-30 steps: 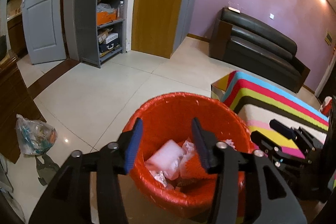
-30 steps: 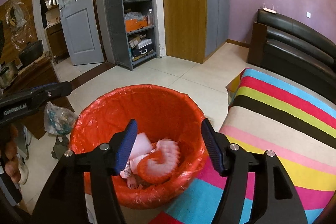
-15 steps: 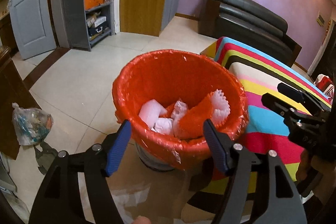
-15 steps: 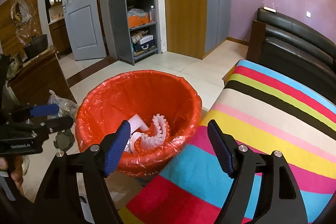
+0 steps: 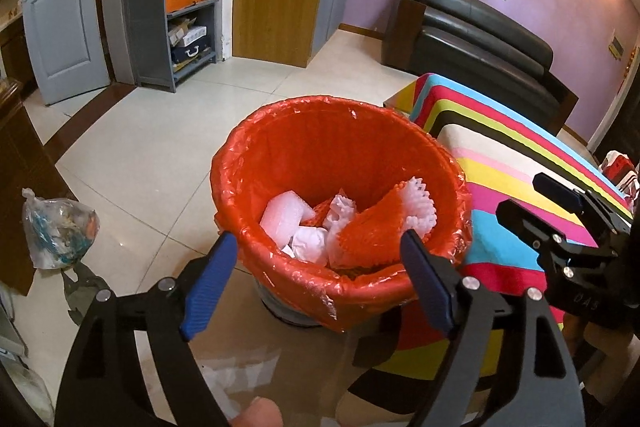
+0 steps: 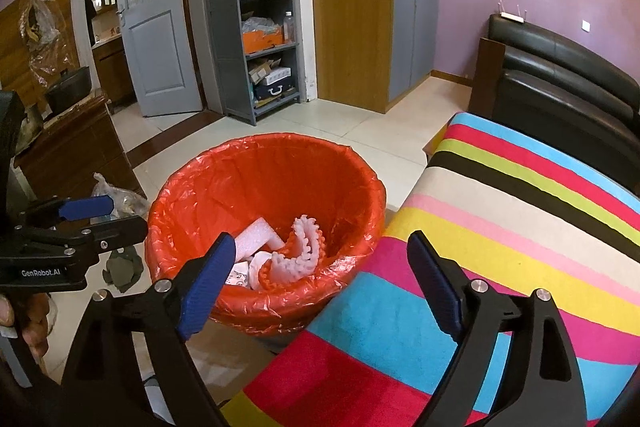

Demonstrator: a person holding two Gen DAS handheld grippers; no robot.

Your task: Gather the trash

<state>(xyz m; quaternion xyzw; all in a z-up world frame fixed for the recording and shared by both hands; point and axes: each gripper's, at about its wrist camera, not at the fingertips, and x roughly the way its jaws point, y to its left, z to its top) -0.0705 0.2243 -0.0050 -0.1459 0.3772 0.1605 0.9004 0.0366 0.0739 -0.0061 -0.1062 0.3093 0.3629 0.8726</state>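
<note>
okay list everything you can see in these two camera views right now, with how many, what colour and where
trash bin: one, orange-red liner, on the floor beside the striped cloth
foam trash: several pieces, white and orange, inside the bin
striped cloth: one, multicolour, right of the bin
plastic bag: one, clear, filled, on the floor left of the bin
sofa: one, black, against the purple wall
shelf unit: one, grey, stocked, beside the wooden door
panel door: one, grey, open, left of the shelf
left gripper: black with blue pads, jaws open, empty
right gripper: same colours, jaws open, empty
</note>
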